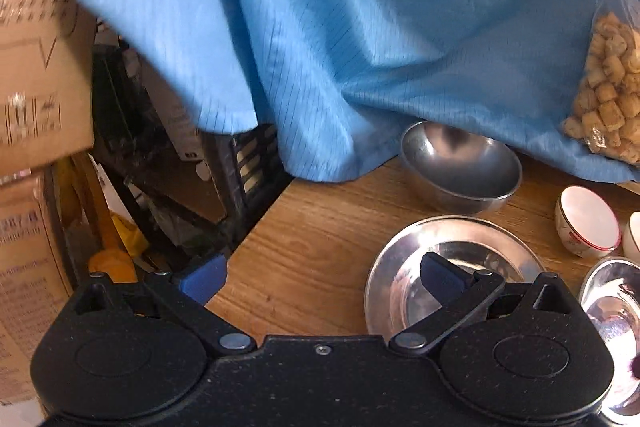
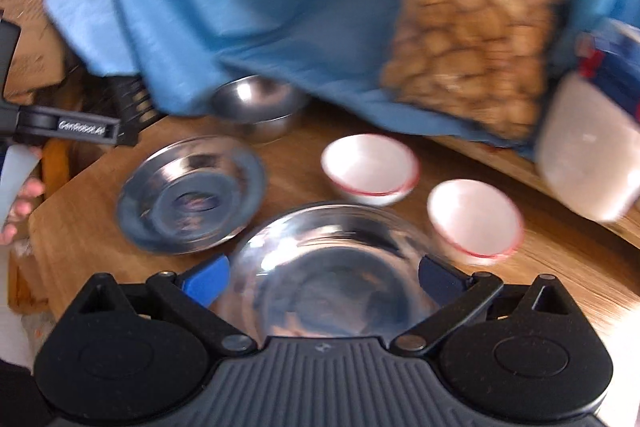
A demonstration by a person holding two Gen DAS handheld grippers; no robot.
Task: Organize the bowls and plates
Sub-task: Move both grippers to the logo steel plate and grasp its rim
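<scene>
Left wrist view: left claw [image 1: 322, 281] spread wide, nothing between its blue pads. It hangs over the desk's [image 1: 304, 227] left corner. One pad sits over the shallow round steel plate [image 1: 400, 267], contact not clear. A deep steel bowl [image 1: 460, 167] stands behind the plate, partly under the hanging blue cloth [image 1: 340, 27]. A white ceramic bowl with a red rim line [image 1: 586, 221] stands to the right; a second shiny steel plate [image 1: 612, 307] is cut by the picture's right edge. A clear bag of tan pellets [image 1: 612, 87] lies on the cloth. Cardboard boxes [image 1: 36, 67] stand off the desk's left edge.

Right wrist view (blurred): right claw [image 2: 322, 281] also wide open, over the near large steel plate [image 2: 332, 287], gripping nothing. Second white red-rimmed bowl [image 2: 476, 217] stands right of the first. A white container [image 2: 588, 163] sits towards the right edge.
</scene>
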